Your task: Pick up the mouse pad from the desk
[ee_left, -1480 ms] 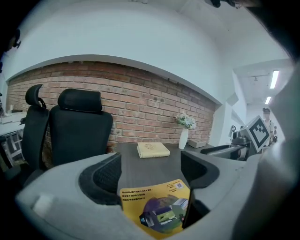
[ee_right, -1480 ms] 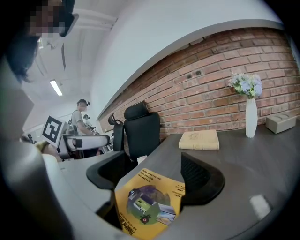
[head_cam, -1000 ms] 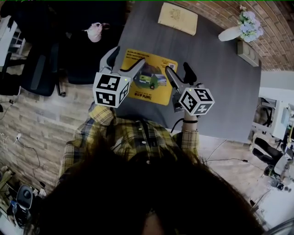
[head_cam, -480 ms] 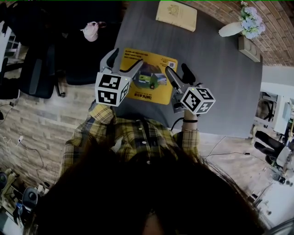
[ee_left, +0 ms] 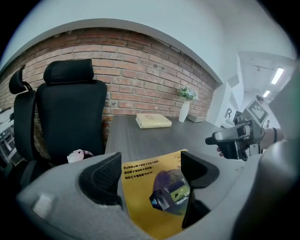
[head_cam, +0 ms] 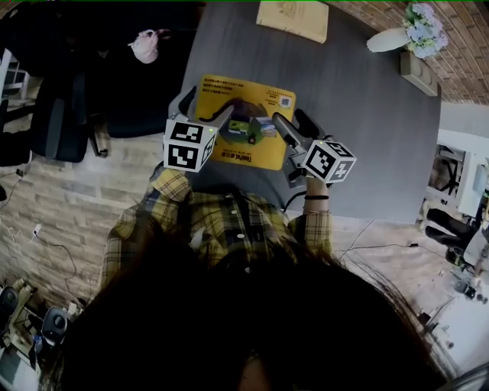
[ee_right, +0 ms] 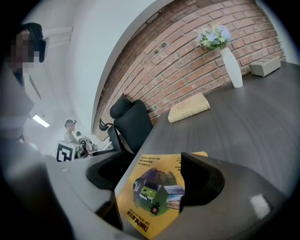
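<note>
The yellow mouse pad (head_cam: 246, 107) with a printed picture lies flat on the dark grey desk (head_cam: 367, 137), near its front left. My left gripper (head_cam: 205, 110) is open above the pad's near left part. My right gripper (head_cam: 290, 121) is open over the pad's near right edge. In the left gripper view the mouse pad (ee_left: 150, 194) shows between the wide-apart jaws of the left gripper (ee_left: 150, 172), with the right gripper (ee_left: 234, 138) off to the right. In the right gripper view the mouse pad (ee_right: 152, 190) lies between the jaws of the right gripper (ee_right: 151, 176). Neither gripper holds anything.
A tan book (head_cam: 293, 21) lies at the desk's far edge. A white vase with flowers (head_cam: 401, 37) and a small box (head_cam: 419, 72) stand at the far right. A black office chair (head_cam: 130, 84) with a pink item (head_cam: 144, 46) is left of the desk.
Both grippers have drifted a little forward, so they now overlap the pad's near edge more. Both stay open.
</note>
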Available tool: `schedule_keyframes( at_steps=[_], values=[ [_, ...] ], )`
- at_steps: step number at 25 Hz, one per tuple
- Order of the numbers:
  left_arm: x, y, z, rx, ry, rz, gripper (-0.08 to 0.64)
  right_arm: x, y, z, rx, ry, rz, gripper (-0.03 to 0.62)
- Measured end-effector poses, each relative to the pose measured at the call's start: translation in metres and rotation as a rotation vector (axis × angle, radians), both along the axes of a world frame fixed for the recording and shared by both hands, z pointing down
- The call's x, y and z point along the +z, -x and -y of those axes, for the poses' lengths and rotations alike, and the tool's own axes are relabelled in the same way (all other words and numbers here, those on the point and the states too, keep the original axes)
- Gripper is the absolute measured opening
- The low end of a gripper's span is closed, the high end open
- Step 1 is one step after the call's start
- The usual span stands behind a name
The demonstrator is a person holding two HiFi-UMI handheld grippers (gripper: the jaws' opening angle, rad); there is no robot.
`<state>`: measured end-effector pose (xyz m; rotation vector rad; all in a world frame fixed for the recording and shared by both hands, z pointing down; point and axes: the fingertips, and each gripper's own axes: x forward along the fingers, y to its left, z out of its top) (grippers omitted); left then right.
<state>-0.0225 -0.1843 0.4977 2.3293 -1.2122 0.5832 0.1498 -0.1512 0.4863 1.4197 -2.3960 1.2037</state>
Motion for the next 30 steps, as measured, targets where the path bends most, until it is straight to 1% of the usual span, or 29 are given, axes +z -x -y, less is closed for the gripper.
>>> schedule_keyframes(
  at_steps=[10,15,18,20,24,27,30],
  values=[
    [0.062,0.006,-0.013,0.006,0.134,0.062,0.388,0.044,-0.007,-0.011,-0.002,0.148,0.069,0.351],
    [0.087,0.01,-0.017,0.007,0.184,0.089,0.388,0.064,-0.009,-0.017,0.0,0.205,0.066,0.351],
    [0.098,0.011,-0.016,0.006,0.198,0.098,0.388,0.071,-0.008,-0.018,0.003,0.228,0.072,0.351],
    [0.103,0.011,-0.014,0.004,0.204,0.111,0.388,0.074,-0.009,-0.02,0.012,0.24,0.092,0.351],
    [0.112,0.017,-0.012,-0.009,0.208,0.156,0.38,0.075,-0.011,-0.021,0.025,0.244,0.103,0.351],
    [0.118,0.016,-0.013,0.003,0.219,0.181,0.37,0.077,-0.012,-0.021,0.031,0.251,0.106,0.35],
    [0.121,0.015,-0.014,0.014,0.21,0.219,0.36,0.08,-0.012,-0.021,0.033,0.263,0.115,0.351]
  ],
)
